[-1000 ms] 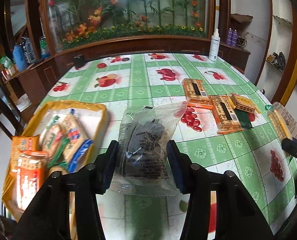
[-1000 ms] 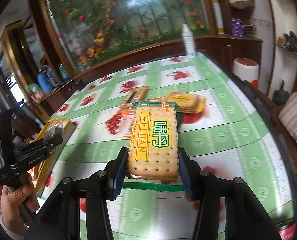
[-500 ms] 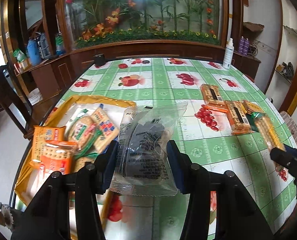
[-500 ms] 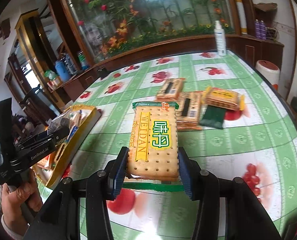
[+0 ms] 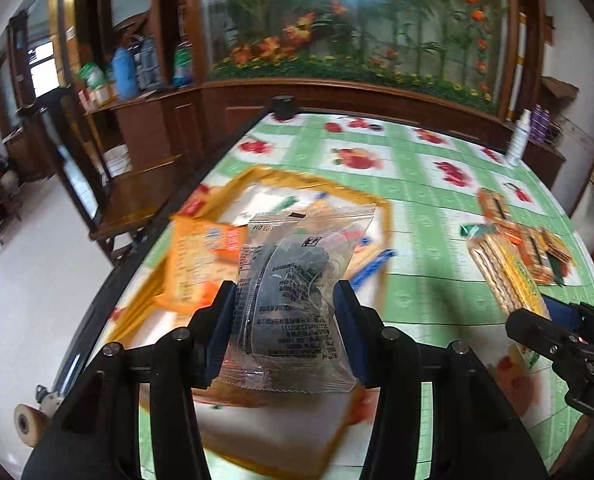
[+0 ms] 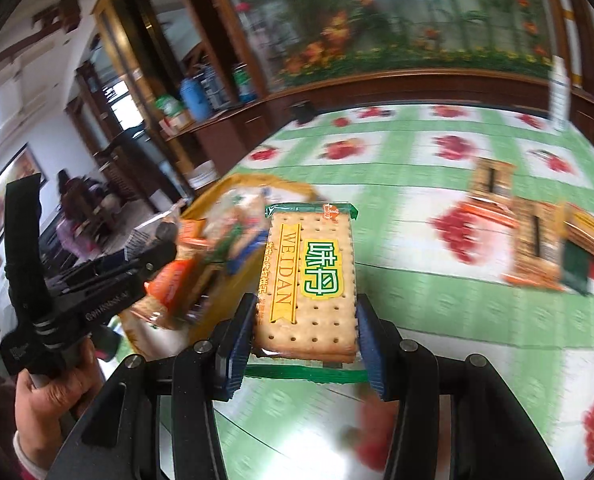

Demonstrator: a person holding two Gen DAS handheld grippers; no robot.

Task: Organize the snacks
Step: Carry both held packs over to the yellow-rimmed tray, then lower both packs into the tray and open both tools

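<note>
My left gripper (image 5: 283, 320) is shut on a clear packet of dark snacks (image 5: 293, 296), held above the yellow-rimmed tray (image 5: 385, 216) that holds several cracker packs. My right gripper (image 6: 303, 344) is shut on a WEIDAN cracker pack (image 6: 311, 280) with green ends, hanging over the tablecloth just right of the tray (image 6: 289, 186). In the left wrist view the right gripper (image 5: 533, 316) and its cracker pack (image 5: 505, 272) show at the right. In the right wrist view a hand holds the left gripper (image 6: 153, 248) over the tray.
Several orange cracker packs (image 6: 533, 236) lie on the green fruit-print tablecloth (image 6: 417, 184) at the right. A white spray bottle (image 5: 519, 140) stands at the far right edge, a black cup (image 5: 283, 106) at the far edge. Wooden cabinets and the table's left edge (image 5: 137, 260) border the tray.
Both grippers have swung left across the table with their packs. The left one now hangs over the tray, and the right one has come close to the tray's right rim.
</note>
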